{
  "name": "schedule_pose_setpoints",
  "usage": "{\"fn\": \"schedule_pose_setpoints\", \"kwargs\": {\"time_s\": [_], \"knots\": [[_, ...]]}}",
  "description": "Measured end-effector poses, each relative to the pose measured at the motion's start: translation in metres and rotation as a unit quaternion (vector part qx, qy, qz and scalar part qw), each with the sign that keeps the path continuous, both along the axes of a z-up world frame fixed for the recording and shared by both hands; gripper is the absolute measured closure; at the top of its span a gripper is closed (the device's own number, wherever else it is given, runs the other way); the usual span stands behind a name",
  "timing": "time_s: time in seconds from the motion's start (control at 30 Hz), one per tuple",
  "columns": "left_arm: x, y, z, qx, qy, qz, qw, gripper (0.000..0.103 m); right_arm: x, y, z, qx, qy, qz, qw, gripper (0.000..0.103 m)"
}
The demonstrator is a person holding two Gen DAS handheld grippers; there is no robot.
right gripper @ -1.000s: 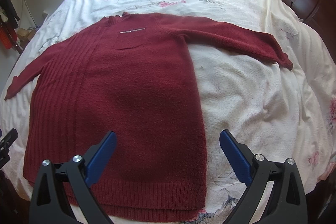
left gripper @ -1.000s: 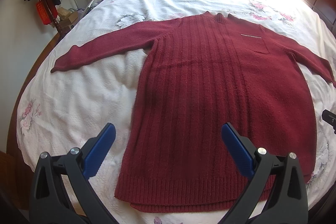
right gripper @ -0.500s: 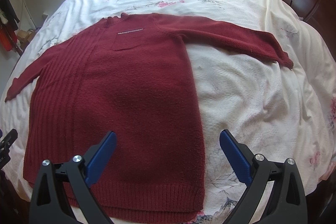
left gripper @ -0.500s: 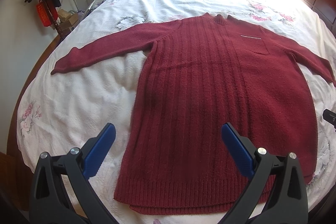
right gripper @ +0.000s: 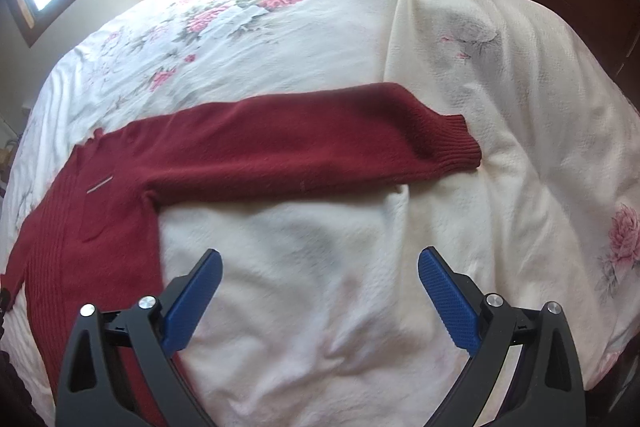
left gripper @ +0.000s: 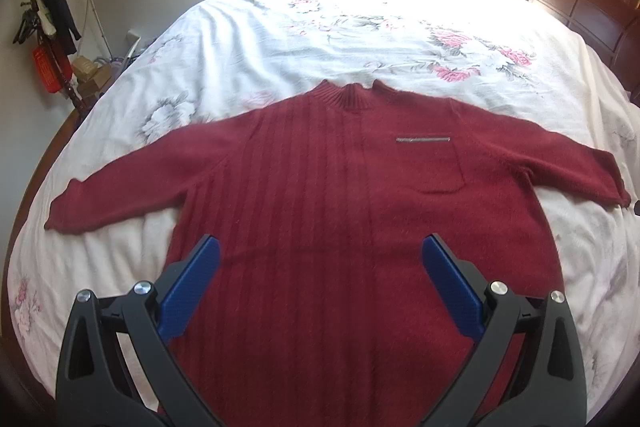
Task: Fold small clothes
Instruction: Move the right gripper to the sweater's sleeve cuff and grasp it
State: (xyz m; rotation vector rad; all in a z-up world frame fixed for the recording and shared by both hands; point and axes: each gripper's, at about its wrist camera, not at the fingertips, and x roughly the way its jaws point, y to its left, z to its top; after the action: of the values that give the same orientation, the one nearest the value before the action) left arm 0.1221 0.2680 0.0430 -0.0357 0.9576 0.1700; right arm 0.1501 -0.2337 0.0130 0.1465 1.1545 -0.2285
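Dark red knit sweater, ribbed on one half, plain on the other, with a chest pocket under a silvery strip. Spread flat, face up, on the floral white bedspread. Collar toward the window-side edge of the bed, hem toward the near edge; sleeves out toward the side edges. Left gripper wide open over the body, empty. Right gripper wide open above bare bedspread near the right sleeve, empty.

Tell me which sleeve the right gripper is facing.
The right gripper, open, faces the pocket-side sleeve. Its ribbed cuff lies ahead and slightly right. The other sleeve joins the ribbed half of the sweater.
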Motion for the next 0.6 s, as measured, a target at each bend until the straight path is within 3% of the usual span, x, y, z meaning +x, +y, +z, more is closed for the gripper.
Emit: {"fn": "schedule_pose_setpoints", "kwargs": {"time_s": [0.13, 0.3, 0.5, 0.6], "knots": [[0.048, -0.039, 0.002, -0.006, -0.024, -0.018, 0.9995, 0.003, 0.039, -0.070, -0.022, 0.020, 0.027, -0.044, 0.998, 0.005], [0.088, -0.073, -0.011, -0.016, -0.022, -0.038, 0.9989, 0.003, 0.067, -0.125, -0.064, 0.053, 0.063, -0.096, 0.992, 0.006], [0.112, -0.077, -0.033, -0.017, -0.005, -0.029, 0.9994, 0.003, 0.092, -0.152, -0.101, 0.078, 0.092, -0.113, 0.986, 0.007], [0.114, -0.067, -0.041, -0.018, -0.001, -0.021, 0.9996, 0.003, 0.096, -0.155, -0.108, 0.096, 0.084, -0.110, 0.986, 0.019]]}}
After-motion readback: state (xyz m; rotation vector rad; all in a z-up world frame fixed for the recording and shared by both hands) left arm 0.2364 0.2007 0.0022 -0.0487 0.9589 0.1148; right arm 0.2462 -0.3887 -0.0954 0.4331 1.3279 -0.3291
